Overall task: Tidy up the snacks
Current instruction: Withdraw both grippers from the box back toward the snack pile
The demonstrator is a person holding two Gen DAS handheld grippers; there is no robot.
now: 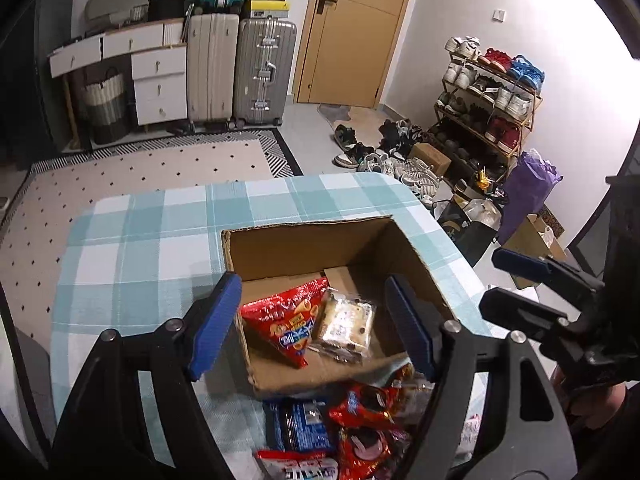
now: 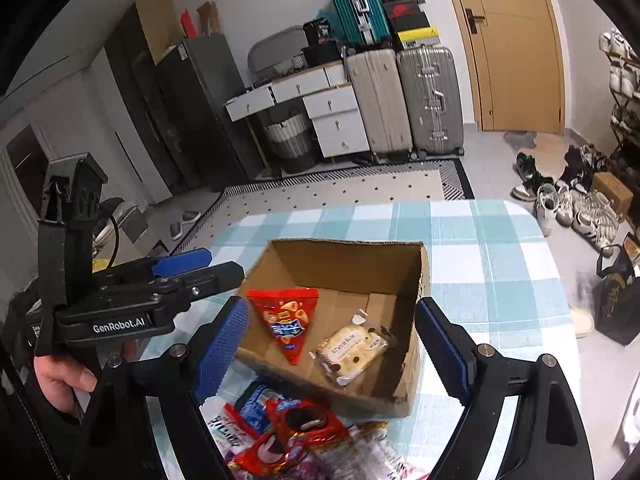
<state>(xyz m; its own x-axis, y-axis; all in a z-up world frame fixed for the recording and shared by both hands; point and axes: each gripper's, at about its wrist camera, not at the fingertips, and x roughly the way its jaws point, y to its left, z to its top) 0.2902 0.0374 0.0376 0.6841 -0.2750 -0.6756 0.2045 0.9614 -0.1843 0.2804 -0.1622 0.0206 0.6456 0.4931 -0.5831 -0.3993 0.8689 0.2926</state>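
The loose snack packets lie heaped on the checked surface just in front of the cardboard box, which already holds a red triangular bag and a clear-wrapped biscuit pack. We judge them light, crinkly and slippery, their contents crushable, so we would pinch a sealed edge gently. Our left hand-held gripper and right hand-held gripper both hang wide apart, holding nothing

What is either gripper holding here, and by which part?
Nothing. The left gripper and right gripper both have open, empty jaws above the cardboard box.
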